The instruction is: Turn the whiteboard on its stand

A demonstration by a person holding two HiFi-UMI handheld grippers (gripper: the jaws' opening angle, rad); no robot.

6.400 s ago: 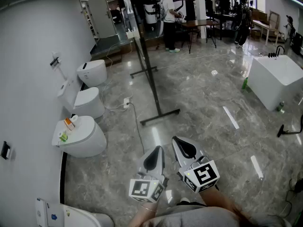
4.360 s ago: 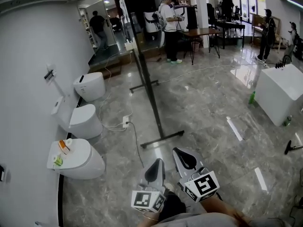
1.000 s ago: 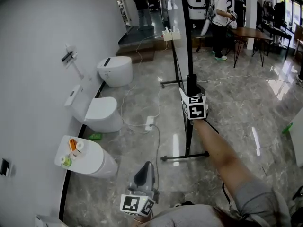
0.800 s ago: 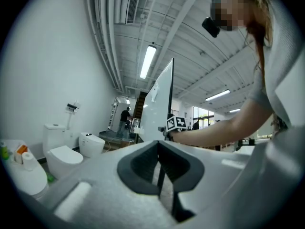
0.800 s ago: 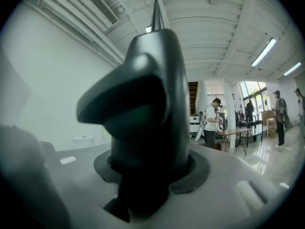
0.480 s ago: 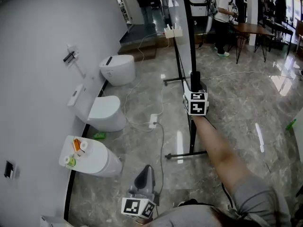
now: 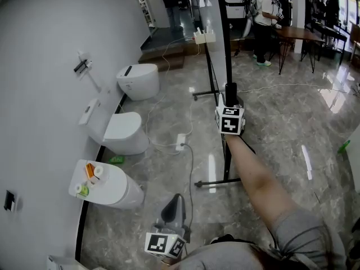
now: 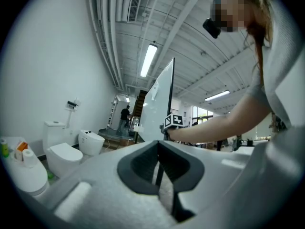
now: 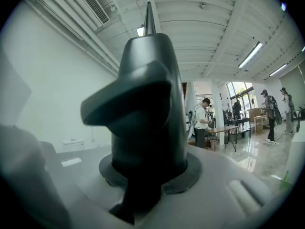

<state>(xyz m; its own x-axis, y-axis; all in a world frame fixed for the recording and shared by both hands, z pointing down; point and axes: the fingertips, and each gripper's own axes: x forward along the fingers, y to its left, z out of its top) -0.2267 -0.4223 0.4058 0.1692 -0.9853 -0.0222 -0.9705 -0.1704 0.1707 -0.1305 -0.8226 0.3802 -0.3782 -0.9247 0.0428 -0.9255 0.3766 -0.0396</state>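
Note:
The whiteboard [image 7: 212, 16] stands edge-on in the head view, on a black stand whose foot [image 7: 219, 182] rests on the floor. My right gripper [image 7: 230, 101] is stretched out to the stand's post, with a black knob [image 7: 230, 90] between its jaws. In the right gripper view that knob [image 9: 145, 104] fills the gap and the closing jaws [image 9: 143, 175] press on its sides. My left gripper [image 7: 175, 202] hangs low near my body, shut and holding nothing. In the left gripper view the whiteboard [image 8: 159, 104] rises beyond the shut left gripper [image 8: 158, 149].
Three white toilets [image 7: 138, 80] [image 7: 118, 133] [image 7: 109, 187] line the left wall. A power strip with its cable [image 7: 180, 142] lies on the floor beside the stand. People [image 7: 264, 16] and a table [image 7: 304, 38] are at the back.
Several seconds ago both grippers were held low together; the right arm has since reached out to the stand's post. Over the last second it barely shifted; the left gripper stayed low.

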